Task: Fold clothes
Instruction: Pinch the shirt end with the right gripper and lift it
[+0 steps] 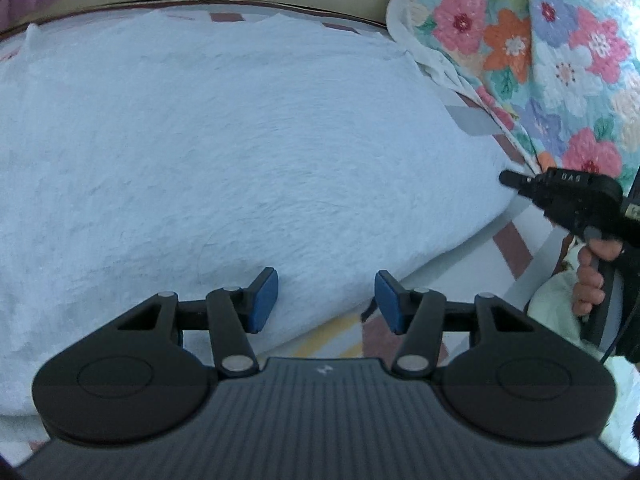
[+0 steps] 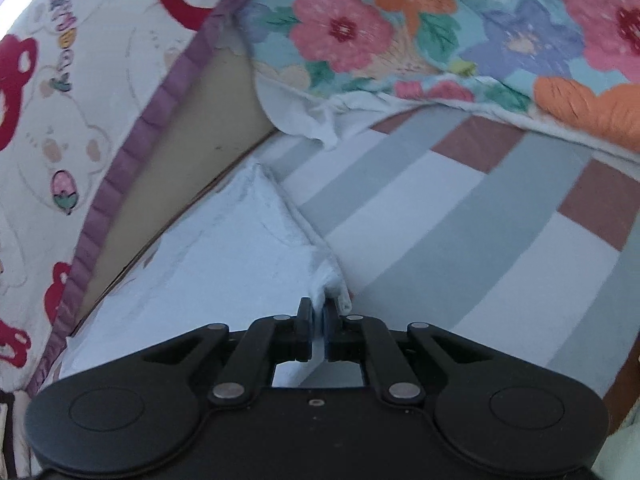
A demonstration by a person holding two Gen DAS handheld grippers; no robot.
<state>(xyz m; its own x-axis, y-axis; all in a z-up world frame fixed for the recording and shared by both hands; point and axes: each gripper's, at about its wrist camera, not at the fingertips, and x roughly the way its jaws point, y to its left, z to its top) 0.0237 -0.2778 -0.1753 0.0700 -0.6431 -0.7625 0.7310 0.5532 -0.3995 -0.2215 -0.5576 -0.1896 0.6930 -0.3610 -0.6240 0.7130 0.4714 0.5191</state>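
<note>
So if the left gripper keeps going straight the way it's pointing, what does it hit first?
Most likely the near edge of the pale blue fleece garment, which lies just ahead of the open left gripper, on the striped sheet. Depth is uncertain.

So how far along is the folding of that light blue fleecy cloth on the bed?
Early. Done: the light blue cloth lies spread flat on the striped bedsheet. In hand: the right gripper is shut on the cloth's corner; the left gripper hangs open over the near edge, gripping nothing. Left: take the near edge and make the fold; none shows across the top yet.
</note>
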